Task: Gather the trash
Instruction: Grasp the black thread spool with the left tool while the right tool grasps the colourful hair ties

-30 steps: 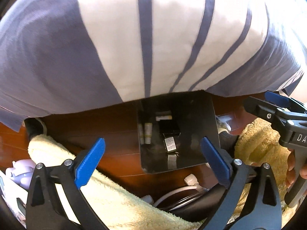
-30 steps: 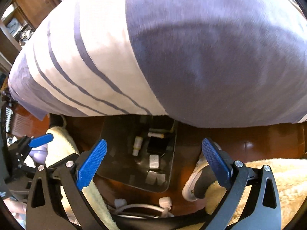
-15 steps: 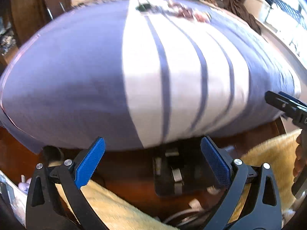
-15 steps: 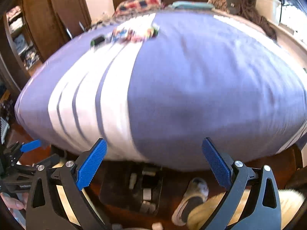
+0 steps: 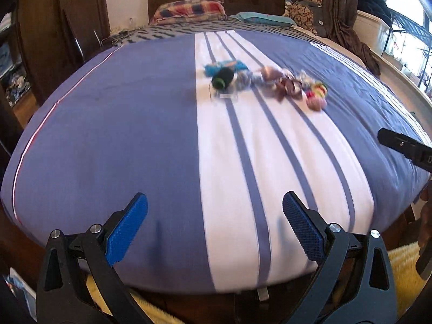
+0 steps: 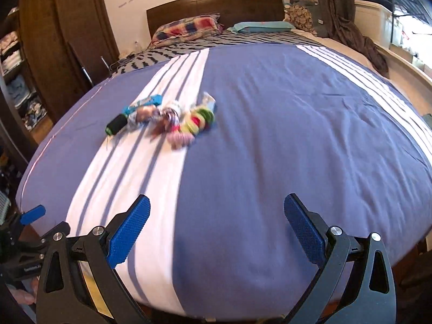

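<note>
Both my grippers, left [image 5: 213, 232] and right [image 6: 216, 232], spread wide, empty. Blurry cluster of colourful wrappers and a black-green spool [image 5: 266, 82] lies mid-bedspread, well ahead; row runs crosswise, left nearer the spool end.

Daylight pours in from the window [image 5: 405, 35] on the right side of the room, blown out to near white there, and it leaves the bedspread [image 5: 135, 135] bright and evenly lit. The wardrobe [image 6: 54, 40] on the far left sits in dim brown shade. Both views bulge hard, the bed swelling like a dome, with black corners at the frame's edges. The small pile of litter [image 6: 167, 118] is smeared by motion blur; soft shadows fall under the left gripper [image 5: 214, 232].
</note>
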A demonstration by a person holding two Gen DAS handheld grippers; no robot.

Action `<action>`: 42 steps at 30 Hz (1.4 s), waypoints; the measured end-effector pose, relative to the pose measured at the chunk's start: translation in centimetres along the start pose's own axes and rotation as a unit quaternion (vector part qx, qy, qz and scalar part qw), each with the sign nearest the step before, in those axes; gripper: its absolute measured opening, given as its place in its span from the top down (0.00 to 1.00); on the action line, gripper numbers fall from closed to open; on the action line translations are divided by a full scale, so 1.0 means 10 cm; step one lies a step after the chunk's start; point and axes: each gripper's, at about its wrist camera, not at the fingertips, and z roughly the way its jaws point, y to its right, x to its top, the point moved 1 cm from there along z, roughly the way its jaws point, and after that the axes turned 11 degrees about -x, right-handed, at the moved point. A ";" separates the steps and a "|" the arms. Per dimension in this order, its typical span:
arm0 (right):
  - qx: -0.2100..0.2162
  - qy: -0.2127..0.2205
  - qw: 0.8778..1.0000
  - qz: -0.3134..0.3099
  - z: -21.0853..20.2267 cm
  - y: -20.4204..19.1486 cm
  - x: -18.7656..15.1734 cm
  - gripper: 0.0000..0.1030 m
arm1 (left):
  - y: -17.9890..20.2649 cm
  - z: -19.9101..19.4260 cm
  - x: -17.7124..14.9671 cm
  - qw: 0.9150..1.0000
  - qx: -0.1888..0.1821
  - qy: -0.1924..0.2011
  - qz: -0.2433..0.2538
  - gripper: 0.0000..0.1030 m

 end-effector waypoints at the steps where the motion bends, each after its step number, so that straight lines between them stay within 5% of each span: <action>1: 0.001 -0.002 1.000 0.002 0.07 -0.03 0.07 0.03 | -0.01 0.04 0.08 1.000 0.002 0.003 0.000 0.08; 5: 0.003 -0.005 1.000 0.010 0.28 -0.12 0.26 0.05 | -0.10 0.22 0.38 1.000 -0.001 0.011 -0.006 0.14; 15: 0.023 -0.013 1.000 0.016 0.72 -0.30 0.61 0.33 | -0.28 0.73 1.08 0.999 -0.015 0.027 -0.008 0.44; 20: 0.032 -0.025 0.999 0.024 0.90 -0.37 0.67 0.35 | -0.26 1.05 1.32 1.000 -0.020 0.012 0.003 0.44; 25: 0.033 -0.037 0.999 0.022 1.06 -0.45 0.69 0.39 | -0.26 1.26 1.40 1.000 -0.028 -0.010 0.010 0.65; 29: 0.041 -0.037 0.998 0.008 1.09 -0.54 0.68 0.60 | -0.27 1.35 1.40 0.999 -0.045 -0.025 0.008 0.76; 42: 0.043 -0.017 0.999 -0.009 0.60 -0.54 0.56 0.82 | -0.12 0.68 1.25 0.999 -0.039 0.020 0.020 0.76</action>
